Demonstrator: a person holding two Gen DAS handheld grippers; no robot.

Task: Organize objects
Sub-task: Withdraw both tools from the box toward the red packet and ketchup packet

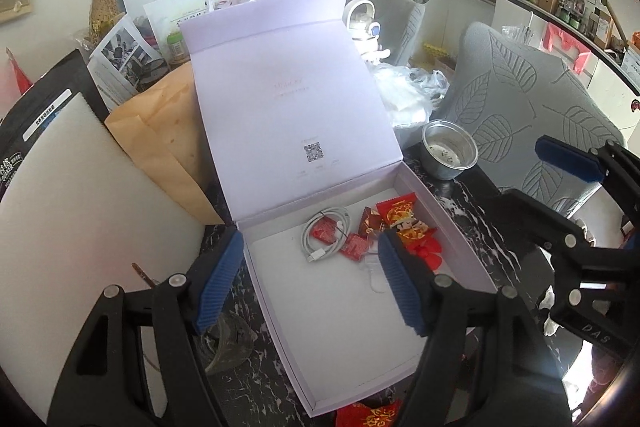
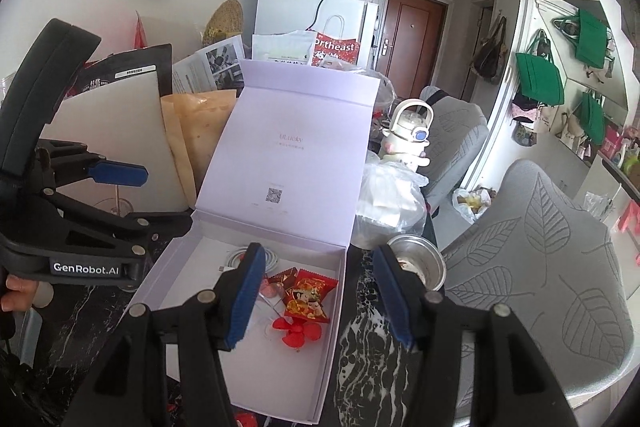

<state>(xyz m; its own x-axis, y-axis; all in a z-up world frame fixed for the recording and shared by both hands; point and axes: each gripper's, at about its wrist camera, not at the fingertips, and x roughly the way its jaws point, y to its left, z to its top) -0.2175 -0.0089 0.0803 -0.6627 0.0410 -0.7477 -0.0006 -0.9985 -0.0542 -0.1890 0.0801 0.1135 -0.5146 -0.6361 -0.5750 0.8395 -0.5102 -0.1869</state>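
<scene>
Box (image 1: pixel 360 307), pale lilac, lid upright, lies on the dark marbled table (image 1: pixel 248 379) under both tools. We log the left gripper (image 1: pixel 312 279) jaws apart, empty, above the white cable (image 1: pixel 324 235) and red packets (image 1: pixel 404 223). Right gripper (image 2: pixel 320 291) likewise parted, empty, over the box's right wall; steel bowl (image 2: pixel 420 259) just beyond its right finger. We cannot read the packets; a red packet (image 1: pixel 368 415) at the box's near edge is cut off.
</scene>
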